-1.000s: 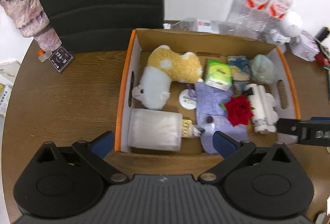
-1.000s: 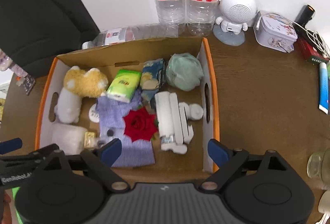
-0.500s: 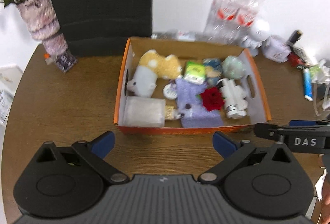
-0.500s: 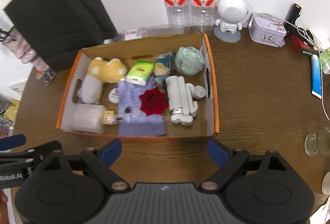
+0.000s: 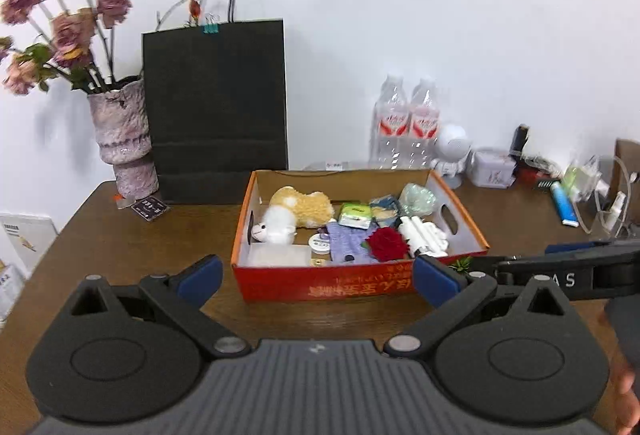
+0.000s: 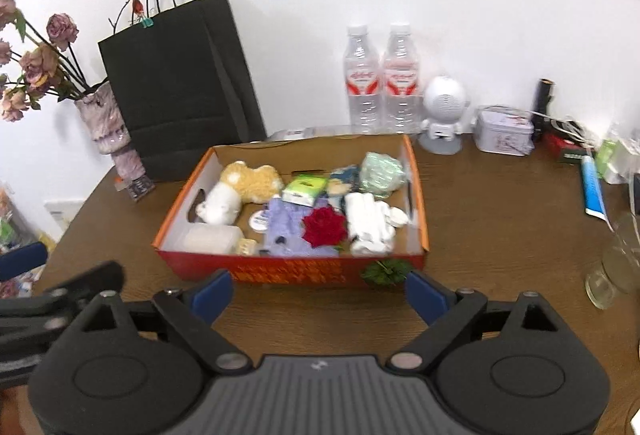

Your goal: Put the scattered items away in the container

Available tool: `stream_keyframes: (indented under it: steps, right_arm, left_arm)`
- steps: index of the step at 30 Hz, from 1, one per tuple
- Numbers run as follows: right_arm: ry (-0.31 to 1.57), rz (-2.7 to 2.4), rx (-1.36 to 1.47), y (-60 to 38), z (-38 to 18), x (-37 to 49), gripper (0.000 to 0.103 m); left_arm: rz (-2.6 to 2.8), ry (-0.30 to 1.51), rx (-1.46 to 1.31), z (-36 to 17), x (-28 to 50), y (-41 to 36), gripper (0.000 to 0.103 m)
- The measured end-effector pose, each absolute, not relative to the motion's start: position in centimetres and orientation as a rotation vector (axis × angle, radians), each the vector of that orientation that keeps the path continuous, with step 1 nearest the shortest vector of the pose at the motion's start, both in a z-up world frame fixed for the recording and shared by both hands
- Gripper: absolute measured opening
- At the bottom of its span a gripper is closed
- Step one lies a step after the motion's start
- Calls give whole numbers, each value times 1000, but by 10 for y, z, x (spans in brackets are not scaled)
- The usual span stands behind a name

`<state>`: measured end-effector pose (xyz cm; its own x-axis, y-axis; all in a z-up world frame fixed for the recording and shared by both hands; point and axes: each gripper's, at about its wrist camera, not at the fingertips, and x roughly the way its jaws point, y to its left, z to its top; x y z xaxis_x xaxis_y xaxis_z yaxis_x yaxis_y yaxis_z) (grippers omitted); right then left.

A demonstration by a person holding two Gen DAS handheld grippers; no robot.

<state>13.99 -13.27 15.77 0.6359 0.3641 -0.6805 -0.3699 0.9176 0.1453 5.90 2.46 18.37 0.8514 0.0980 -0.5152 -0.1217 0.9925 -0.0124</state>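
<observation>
An orange-rimmed cardboard box (image 5: 320, 285) (image 6: 288, 271) stands mid-table. Inside lie a plush toy (image 5: 296, 213) (image 6: 240, 187), a red rose (image 5: 386, 243) (image 6: 324, 227), a purple cloth (image 5: 346, 241) (image 6: 284, 223), a green tissue pack (image 5: 354, 213) (image 6: 306, 187), a white bottle-like item (image 5: 424, 235) (image 6: 368, 219) and a pale green bundle (image 5: 416, 197) (image 6: 380, 169). The rose's green leaves (image 6: 386, 271) hang over the front wall. My left gripper (image 5: 316, 275) is open, empty, held back in front of the box. My right gripper (image 6: 318, 293) is open too, with nothing between its fingers.
Behind the box stand a black paper bag (image 5: 216, 107) (image 6: 180, 87), a vase of dried flowers (image 5: 120, 139) (image 6: 108, 131), two water bottles (image 5: 408, 123) (image 6: 380, 79), a white robot figure (image 6: 442, 115) and a tin (image 6: 504, 131). A blue tube (image 6: 592, 187) and a glass (image 6: 612, 271) sit at right.
Both grippers have pulled back and up from over the box, so the whole table and wall now show. Both stay open and empty.
</observation>
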Motion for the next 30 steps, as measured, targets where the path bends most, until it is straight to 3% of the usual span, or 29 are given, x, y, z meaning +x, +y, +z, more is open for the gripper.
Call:
stream_keyframes:
  steps: [6, 11, 30]
  right_arm:
    - [629, 358, -26, -159, 97, 78, 102]
    - [624, 342, -67, -164, 50, 42, 102]
    - [701, 364, -128, -153, -4, 23, 102]
  left_arm:
    - [119, 565, -143, 100, 12, 26, 103]
    - [160, 631, -101, 51, -6, 20, 103]
    - [135, 696, -51, 14, -16, 8, 103]
